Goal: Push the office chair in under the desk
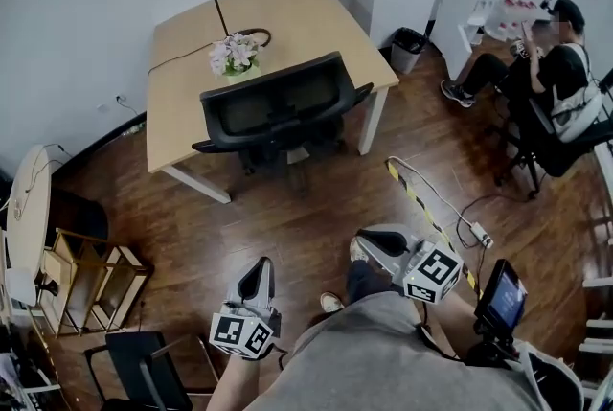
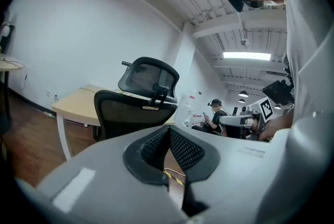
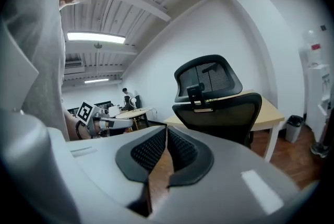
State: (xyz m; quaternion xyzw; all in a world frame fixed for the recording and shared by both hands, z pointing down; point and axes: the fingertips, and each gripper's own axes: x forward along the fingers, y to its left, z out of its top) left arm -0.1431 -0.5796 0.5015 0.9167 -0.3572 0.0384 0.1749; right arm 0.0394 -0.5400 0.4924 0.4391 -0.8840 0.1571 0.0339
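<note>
Office chair (image 1: 273,104) front toward desk (image 1: 316,16)

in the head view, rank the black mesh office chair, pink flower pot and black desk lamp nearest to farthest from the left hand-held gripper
1. black mesh office chair, at the light wooden desk's near edge
2. pink flower pot, on the desk top
3. black desk lamp, just behind the flowers

Left gripper (image 1: 258,279), right gripper (image 1: 377,242): jaws together, empty.
</note>
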